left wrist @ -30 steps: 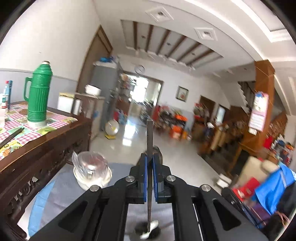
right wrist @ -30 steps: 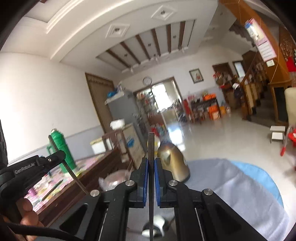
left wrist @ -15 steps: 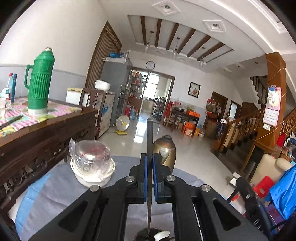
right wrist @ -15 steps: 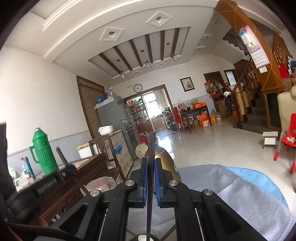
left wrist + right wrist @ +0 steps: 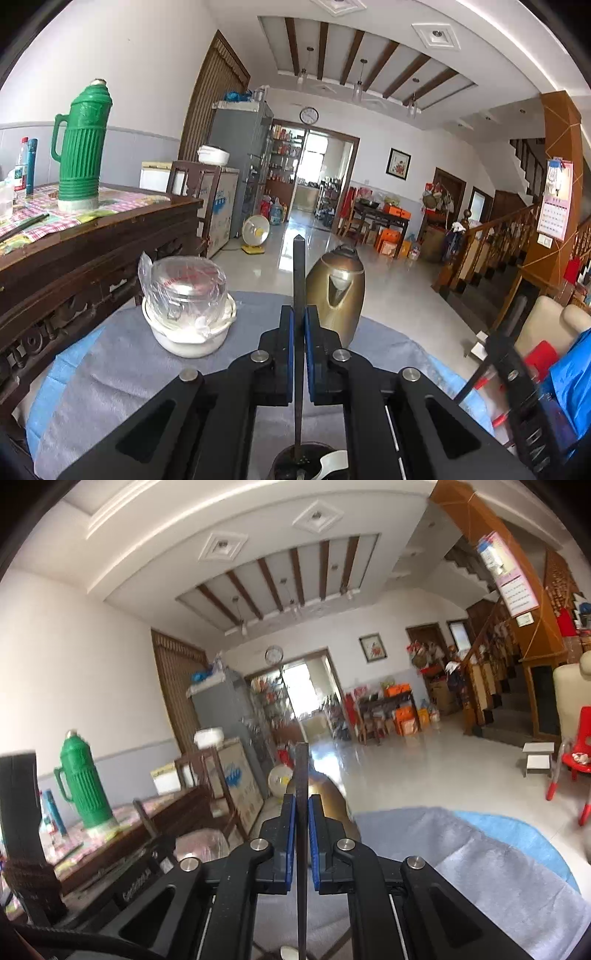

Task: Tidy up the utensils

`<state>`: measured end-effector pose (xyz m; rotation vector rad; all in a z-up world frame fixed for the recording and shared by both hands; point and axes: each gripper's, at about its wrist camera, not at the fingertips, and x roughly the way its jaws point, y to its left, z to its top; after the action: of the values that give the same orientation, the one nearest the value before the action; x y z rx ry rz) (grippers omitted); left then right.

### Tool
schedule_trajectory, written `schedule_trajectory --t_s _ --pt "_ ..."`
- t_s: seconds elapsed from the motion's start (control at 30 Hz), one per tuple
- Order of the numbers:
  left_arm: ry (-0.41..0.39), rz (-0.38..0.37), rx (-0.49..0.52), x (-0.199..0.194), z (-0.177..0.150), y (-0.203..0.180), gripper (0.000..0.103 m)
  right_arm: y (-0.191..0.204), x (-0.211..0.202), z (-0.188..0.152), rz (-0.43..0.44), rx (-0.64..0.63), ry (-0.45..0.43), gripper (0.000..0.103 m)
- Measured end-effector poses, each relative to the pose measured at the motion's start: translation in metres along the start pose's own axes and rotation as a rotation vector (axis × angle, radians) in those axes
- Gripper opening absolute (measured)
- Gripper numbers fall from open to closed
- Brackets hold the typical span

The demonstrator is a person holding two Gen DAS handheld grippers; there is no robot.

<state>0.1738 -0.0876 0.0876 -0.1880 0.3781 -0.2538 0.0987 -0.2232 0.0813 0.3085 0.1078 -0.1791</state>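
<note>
My left gripper point(image 5: 298, 314) is shut on a dark chopstick point(image 5: 297, 266) that stands upright between the blue pads. Its lower end dips into a dark round holder point(image 5: 295, 463) at the bottom edge, beside a white spoon point(image 5: 334, 461). My right gripper point(image 5: 301, 801) is shut on a second dark chopstick point(image 5: 301, 771), also upright. That one runs down past a spoon point(image 5: 288, 952) at the frame's bottom. The right wrist view shows the left gripper point(image 5: 147, 853) low at the left. The left wrist view shows the right gripper point(image 5: 517, 402) low at the right.
A bronze kettle point(image 5: 338, 291) and a white bowl with a plastic-wrapped glass point(image 5: 188, 310) stand on the grey cloth point(image 5: 110, 373) over the round table. To the left is a dark wooden table point(image 5: 92, 236) with a green thermos point(image 5: 81, 144).
Both grippers have sunk toward the round table with their chopsticks still held. In the left wrist view the bowl and kettle have grown nearer, and the chopstick's lower end has reached the holder.
</note>
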Motion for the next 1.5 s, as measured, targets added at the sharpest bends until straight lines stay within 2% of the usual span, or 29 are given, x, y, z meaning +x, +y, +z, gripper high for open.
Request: schedule_trajectory --t_s 0.27,0.3,0.33,0.37,0.4,0.47,0.6,0.77,0.83,0.93,1.03,1.17,1.27,1.37,1.5 --pt "0.113 -0.051 0.012 -0.005 -0.008 0.006 0.006 -0.022 0.016 -0.027 0.111 0.066 0.231 0.012" --pt "0.121 -0.061 0.021 -0.012 -0.007 0.008 0.008 -0.027 0.013 -0.028 0.131 0.092 0.249 0.016" --pt "0.124 -0.069 0.023 -0.016 -0.007 0.009 0.015 -0.033 0.009 -0.028 0.146 0.118 0.26 0.02" --pt "0.127 -0.078 0.027 -0.024 -0.006 0.011 0.025 -0.04 0.002 -0.027 0.156 0.138 0.262 0.031" --pt "0.124 -0.079 0.035 -0.032 -0.005 0.012 0.029 -0.045 -0.004 -0.027 0.169 0.161 0.257 0.05" --pt "0.114 -0.092 0.057 -0.054 -0.005 0.012 0.031 -0.058 -0.024 -0.024 0.202 0.225 0.233 0.074" --pt "0.095 -0.111 0.134 -0.097 -0.007 0.006 0.036 -0.078 -0.083 -0.017 0.194 0.231 0.15 0.074" --pt "0.016 -0.141 0.347 -0.169 -0.033 -0.016 0.065 -0.099 -0.149 -0.022 0.133 0.193 0.165 0.074" --pt "0.026 -0.188 0.404 -0.188 -0.046 -0.024 0.067 -0.107 -0.17 -0.028 0.095 0.177 0.205 0.074" --pt "0.085 -0.279 0.447 -0.202 -0.063 -0.039 0.069 -0.119 -0.205 -0.037 0.03 0.152 0.267 0.074" --pt "0.157 -0.4 0.473 -0.212 -0.079 -0.059 0.069 -0.125 -0.237 -0.039 -0.052 0.108 0.281 0.074" --pt "0.197 -0.539 0.504 -0.223 -0.086 -0.084 0.069 -0.129 -0.281 -0.033 -0.166 0.124 0.232 0.074" --pt "0.208 -0.616 0.544 -0.235 -0.096 -0.1 0.069 -0.128 -0.318 -0.031 -0.262 0.121 0.196 0.074" --pt "0.213 -0.672 0.578 -0.249 -0.108 -0.116 0.069 -0.126 -0.354 -0.025 -0.338 0.117 0.166 0.074" --pt "0.181 -0.68 0.595 -0.271 -0.115 -0.134 0.069 -0.139 -0.401 -0.02 -0.408 0.124 0.107 0.074"
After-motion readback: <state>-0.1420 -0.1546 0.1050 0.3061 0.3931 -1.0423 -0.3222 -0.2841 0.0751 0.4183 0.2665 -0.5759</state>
